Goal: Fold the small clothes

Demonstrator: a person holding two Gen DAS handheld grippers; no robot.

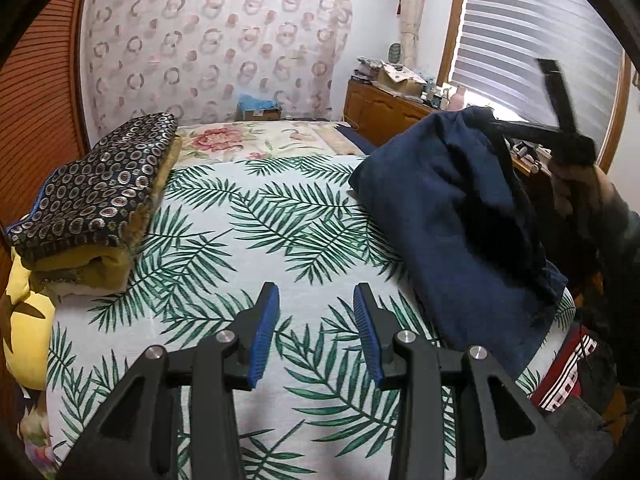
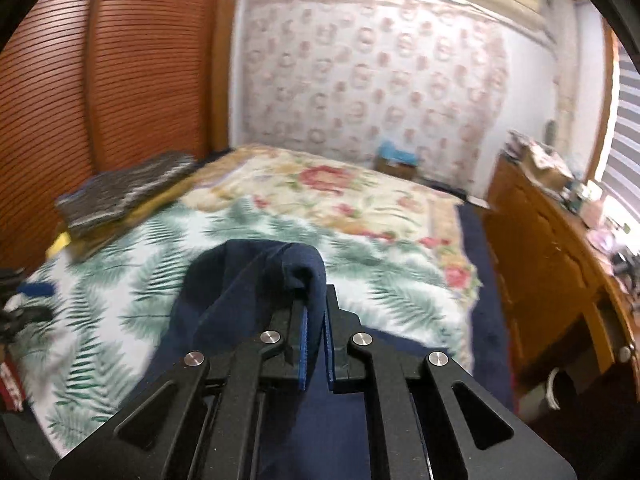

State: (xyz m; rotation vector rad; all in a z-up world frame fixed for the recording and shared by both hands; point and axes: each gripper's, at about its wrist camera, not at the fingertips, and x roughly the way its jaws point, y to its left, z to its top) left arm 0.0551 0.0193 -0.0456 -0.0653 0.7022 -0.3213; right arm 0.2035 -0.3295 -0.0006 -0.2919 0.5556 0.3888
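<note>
Bedroom, wide bed (image 1: 224, 216) spread with a palm-leaf sheet; a floral cover lies beyond it.

Nearest, the left gripper (image 1: 316, 332) hangs over the bare sheet, jaws apart, nothing between them. To its right the navy garment (image 1: 452, 216) is lifted off the bed: the right gripper (image 2: 314, 344) is clamped on a fold of its top edge, cloth pinched flat between the blue pads (image 2: 303, 354). The rest drapes down in loose folds, lower end trailing onto the sheet near the bed's right edge.

Handling, as a judgement: soft, light, limp cloth. It will sag and twist from a single pinch, so a second hold on a hem or corner opposite the first should spread it flat. Grip looks secure, though only a thin edge is taken.

Room to move: middle of the sheet lies open for laying out. At the left edge sits a stack of folded clothes (image 1: 96, 196), patterned piece on top. Farther right, a cluttered wooden dresser (image 2: 552, 240) stands near the bed.
</note>
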